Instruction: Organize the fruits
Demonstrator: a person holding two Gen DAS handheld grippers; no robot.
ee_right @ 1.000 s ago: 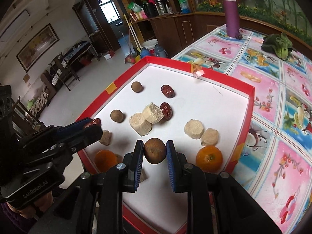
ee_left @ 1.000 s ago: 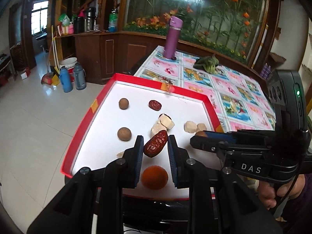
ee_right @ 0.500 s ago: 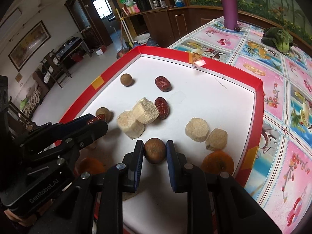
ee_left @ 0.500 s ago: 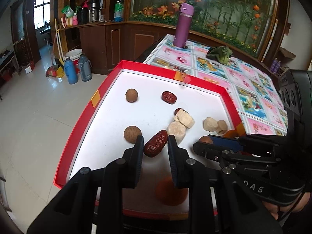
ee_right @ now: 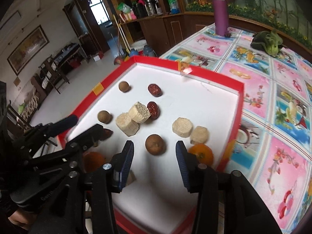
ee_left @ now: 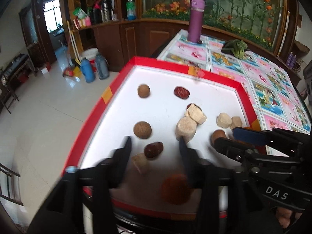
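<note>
Red-rimmed tray (ee_right: 240, 105), both grippers wide over a date (ee_left: 153, 149) and longan (ee_right: 155, 144), sugarcane chunks (ee_right: 126, 124) alongside.

Red-rimmed white tray (ee_right: 240, 105) holds all fruit. Three brown longans: far-left (ee_right: 123, 86), mid-left (ee_right: 104, 116), near-centre (ee_right: 155, 144). Red dates: far (ee_right: 154, 90), one touching the pale sugarcane chunks (ee_right: 132, 118), one near left edge (ee_left: 153, 149). Two more cane pieces (ee_right: 190, 130) touching, right of centre. Oranges: near-right corner (ee_right: 201, 154), near-left (ee_right: 93, 160).
</note>
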